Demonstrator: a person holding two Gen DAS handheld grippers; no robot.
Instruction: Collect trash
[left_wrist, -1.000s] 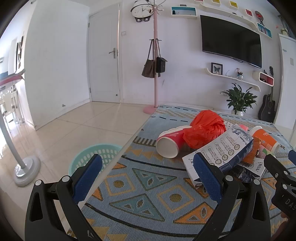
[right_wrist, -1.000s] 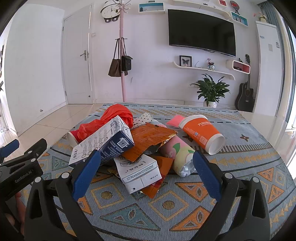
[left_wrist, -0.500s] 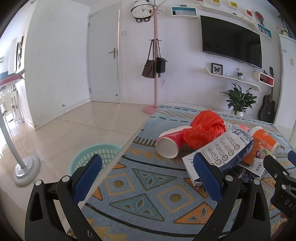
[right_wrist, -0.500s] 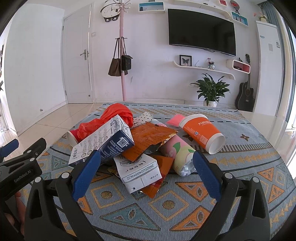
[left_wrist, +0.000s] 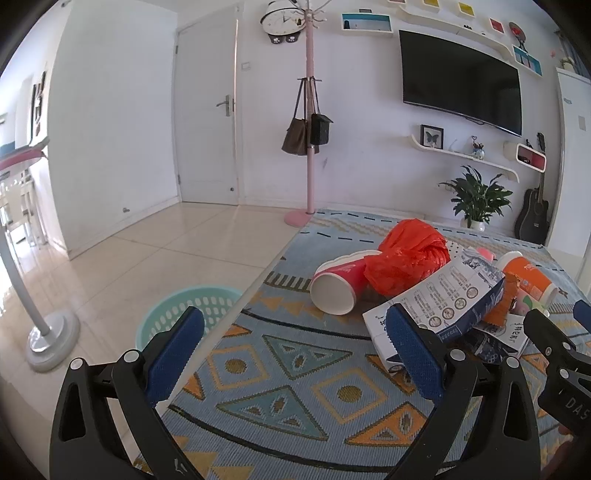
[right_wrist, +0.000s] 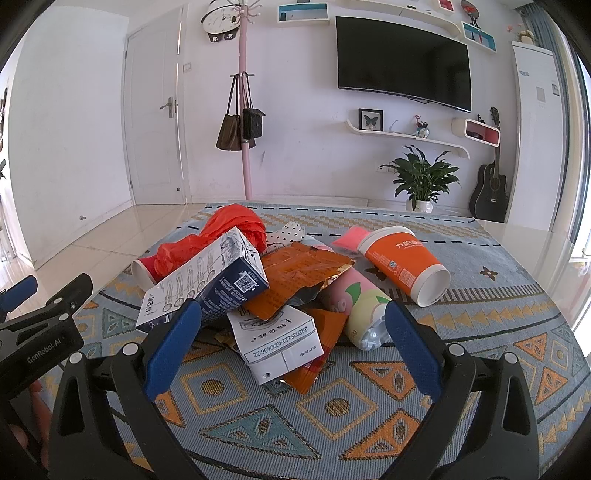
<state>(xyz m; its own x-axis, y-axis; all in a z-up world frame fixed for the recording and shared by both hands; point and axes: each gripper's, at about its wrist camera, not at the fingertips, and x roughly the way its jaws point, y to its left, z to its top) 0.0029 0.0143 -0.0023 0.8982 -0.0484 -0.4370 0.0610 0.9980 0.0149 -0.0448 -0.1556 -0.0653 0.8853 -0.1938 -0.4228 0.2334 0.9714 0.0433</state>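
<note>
A pile of trash lay on a patterned rug in a living room. Both pairs of tongs hovered low over the rug, side by side, each with its blue-padded jaws spread wide and holding nothing.

The left tongs pointed at bare rug, with the pile to their right. A red cup lay on its side, mouth toward the camera, touching a crumpled red bag. A teal basket stood on the tile floor just off the rug's edge, behind the left jaw.

The right tongs faced the pile directly. A blue-and-white carton leaned on the bag. Beside it lay an orange wrapper, a white box nearest the tongs, a pink-and-yellow bottle, and an orange cup on its side.

A television hung on the back wall, with a plant below.
</note>
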